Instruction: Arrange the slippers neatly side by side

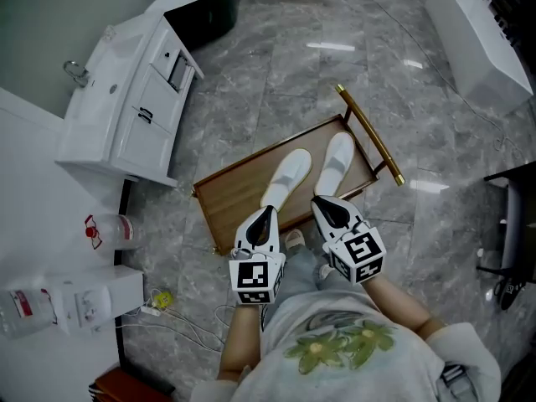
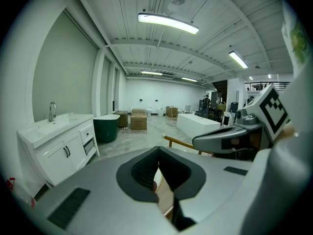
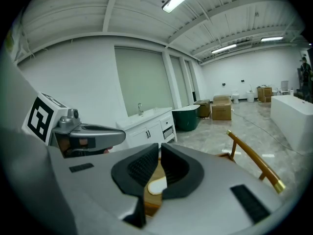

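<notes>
The white slippers point(image 1: 287, 177) are lying on the wooden tray point(image 1: 228, 199), at 12 o'clock from the left gripper point(image 1: 268, 213) and right gripper point(image 1: 323, 201), both closed and empty. They are probably light and soft; pinching the heel rim is looking best.

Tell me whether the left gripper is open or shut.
Shut. In the left gripper view, the left gripper has its two dark jaws closed together at the tips, with nothing held between them.
</notes>
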### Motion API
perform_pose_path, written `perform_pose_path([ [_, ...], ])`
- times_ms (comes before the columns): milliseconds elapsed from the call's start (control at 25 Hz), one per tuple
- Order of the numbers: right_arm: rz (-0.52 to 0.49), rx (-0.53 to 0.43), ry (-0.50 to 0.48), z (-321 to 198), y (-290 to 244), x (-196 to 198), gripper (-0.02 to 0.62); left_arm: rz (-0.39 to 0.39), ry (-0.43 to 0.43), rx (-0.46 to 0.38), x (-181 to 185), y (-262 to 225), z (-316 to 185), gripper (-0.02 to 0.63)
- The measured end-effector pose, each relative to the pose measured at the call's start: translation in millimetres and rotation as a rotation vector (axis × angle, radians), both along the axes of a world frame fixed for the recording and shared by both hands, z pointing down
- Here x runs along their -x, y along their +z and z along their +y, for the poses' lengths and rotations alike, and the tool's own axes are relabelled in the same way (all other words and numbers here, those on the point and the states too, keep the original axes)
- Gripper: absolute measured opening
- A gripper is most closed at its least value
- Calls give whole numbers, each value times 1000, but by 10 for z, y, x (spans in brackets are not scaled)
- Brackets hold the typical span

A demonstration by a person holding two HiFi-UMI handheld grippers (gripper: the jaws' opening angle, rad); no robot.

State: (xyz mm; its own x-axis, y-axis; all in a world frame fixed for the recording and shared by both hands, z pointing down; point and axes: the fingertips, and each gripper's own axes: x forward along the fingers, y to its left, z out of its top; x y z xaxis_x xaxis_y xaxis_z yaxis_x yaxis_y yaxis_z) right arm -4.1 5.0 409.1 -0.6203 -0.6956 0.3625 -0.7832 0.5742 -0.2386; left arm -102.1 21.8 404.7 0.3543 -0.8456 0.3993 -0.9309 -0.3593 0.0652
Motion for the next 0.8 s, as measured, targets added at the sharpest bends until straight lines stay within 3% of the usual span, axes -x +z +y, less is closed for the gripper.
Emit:
perform_pose_path([
  [240,20,40,21,-225,147,102,12,-70,88,11,83,97,-298,17],
  [400,20,88,28,-278,313,159,54,-65,150,51,91,212,-405,21],
  [520,26,106,32,-322,453,204,83,-85,217,70,65,319,-466,114],
  [800,43,158,41,-391,646,264,149,-177,335,85,63,456,-585,219],
])
